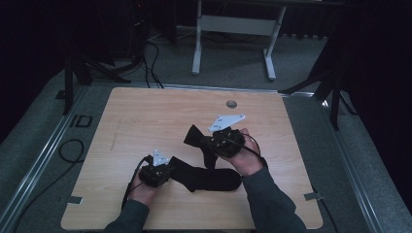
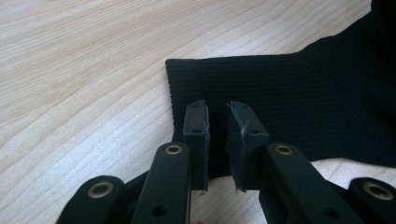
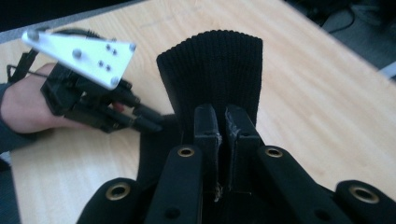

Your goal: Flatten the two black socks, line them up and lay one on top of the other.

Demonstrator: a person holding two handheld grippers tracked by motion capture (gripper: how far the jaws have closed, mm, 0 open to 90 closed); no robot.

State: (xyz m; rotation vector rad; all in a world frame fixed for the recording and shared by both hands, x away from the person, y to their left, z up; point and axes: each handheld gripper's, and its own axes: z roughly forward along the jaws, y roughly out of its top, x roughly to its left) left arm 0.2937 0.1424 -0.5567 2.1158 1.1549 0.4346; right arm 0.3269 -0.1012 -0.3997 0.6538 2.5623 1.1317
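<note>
Right gripper view – sock (image 3: 215, 70) pinched btwn jaws, cuff up

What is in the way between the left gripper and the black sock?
Nothing visible. The left gripper already sits over the edge of the black sock, its jaws nearly together with sock fabric between them. The right gripper is shut on the sock's other end, lifted off the table.

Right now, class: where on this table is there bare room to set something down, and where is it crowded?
Free: the far half of the table, from the round grommet to the left edge, and the right strip beside the right gripper. Crowded: the near middle, where the black sock stretches between the left gripper and the right.
</note>
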